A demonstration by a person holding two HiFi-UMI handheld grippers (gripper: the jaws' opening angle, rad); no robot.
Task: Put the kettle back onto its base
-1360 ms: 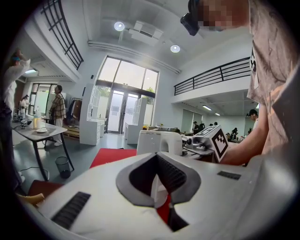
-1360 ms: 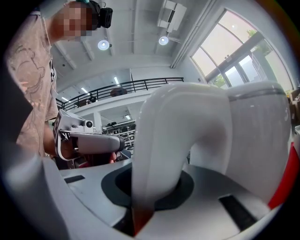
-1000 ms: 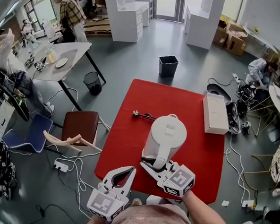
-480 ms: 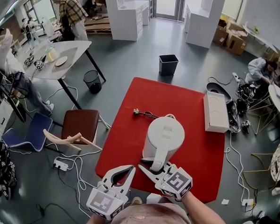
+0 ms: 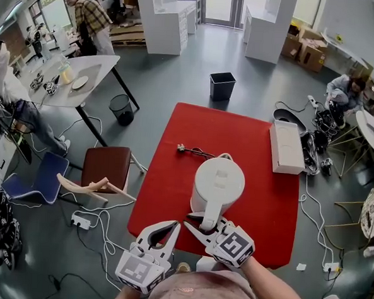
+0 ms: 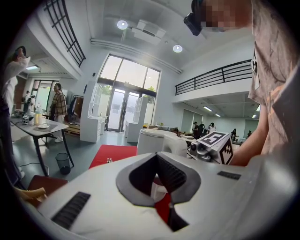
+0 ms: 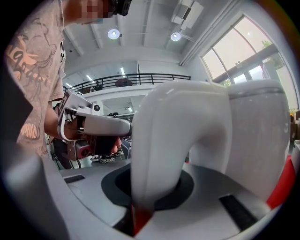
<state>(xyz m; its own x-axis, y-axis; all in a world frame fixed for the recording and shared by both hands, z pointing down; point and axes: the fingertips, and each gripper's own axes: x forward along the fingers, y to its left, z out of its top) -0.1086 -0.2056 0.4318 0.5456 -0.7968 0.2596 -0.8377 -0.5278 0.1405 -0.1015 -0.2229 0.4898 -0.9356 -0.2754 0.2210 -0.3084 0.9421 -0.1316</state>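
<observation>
The step in hand is, as I judge it, the setting down of the kettle [image 5: 218, 182] on its base. The right tool [image 5: 198, 221] is clenched on the handle [image 5: 210, 210], and in the right gripper view the white handle fills the space between the two jaws, with the pads pressing on both sides of it. The kettle stands upright in the centre of the head view, over the red counter [image 5: 171, 195], and the right tool is just below it in the frame, at the side of the kettle nearest to the person. The base itself I cannot see. A thin cord [image 5: 192, 153] with a plug lies on the counter at the upper left of the kettle and runs toward it, so the base is probably hidden under the kettle body. Whether the kettle already sits fully on it, I cannot tell. The next move calls for a straight, slow lowering with the kettle kept level, and only then for releasing the handle. The left tool [image 5: 174, 227] is at the lower left of the kettle, near it but apart, with its jaws together and nothing between them.
</observation>
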